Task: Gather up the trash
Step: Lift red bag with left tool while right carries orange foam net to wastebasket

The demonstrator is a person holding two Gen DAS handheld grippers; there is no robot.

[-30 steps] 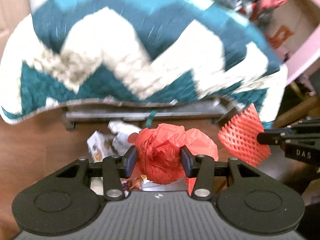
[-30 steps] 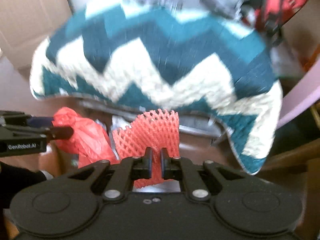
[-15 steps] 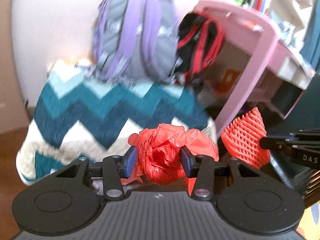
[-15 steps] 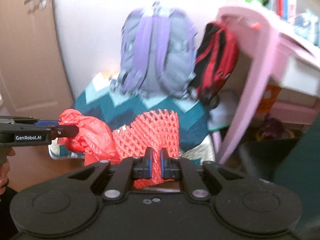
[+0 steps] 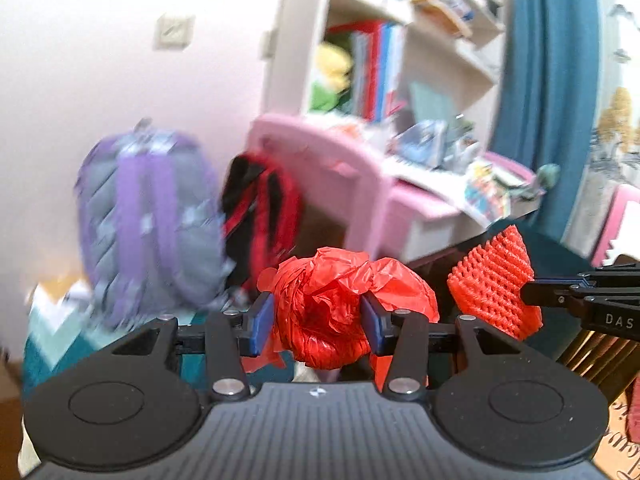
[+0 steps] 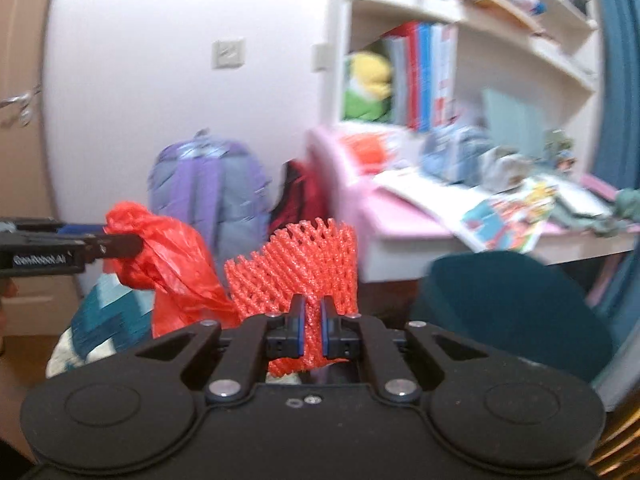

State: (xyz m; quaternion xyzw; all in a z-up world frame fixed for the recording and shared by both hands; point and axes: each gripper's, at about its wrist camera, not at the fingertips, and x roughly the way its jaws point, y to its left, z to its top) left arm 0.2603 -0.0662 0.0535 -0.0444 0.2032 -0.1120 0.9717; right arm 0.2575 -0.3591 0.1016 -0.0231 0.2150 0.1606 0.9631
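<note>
A crumpled red plastic bag (image 5: 320,312) sits squeezed between the blue pads of my left gripper (image 5: 318,322), held up in the air. The same red plastic bag (image 6: 168,256) hangs at the left of the right wrist view, from the left gripper (image 6: 120,244). My right gripper (image 6: 311,330) is shut on an orange-red foam net sleeve (image 6: 304,264), which fans out above the pads. In the left wrist view the foam net sleeve (image 5: 494,280) shows at the right, pinched by the right gripper (image 5: 532,292).
A purple-grey backpack (image 5: 148,224) and a red-black backpack (image 5: 264,208) lean at the white wall. A pink desk (image 6: 400,216) with papers stands under a bookshelf (image 6: 440,64). A dark teal chair (image 6: 516,304) is at the right, a chevron blanket (image 6: 100,320) low left.
Both grippers have risen with their trash still gripped. The view swung up from the chevron blanket and floor litter to the backpacks, pink desk and bookshelf.
</note>
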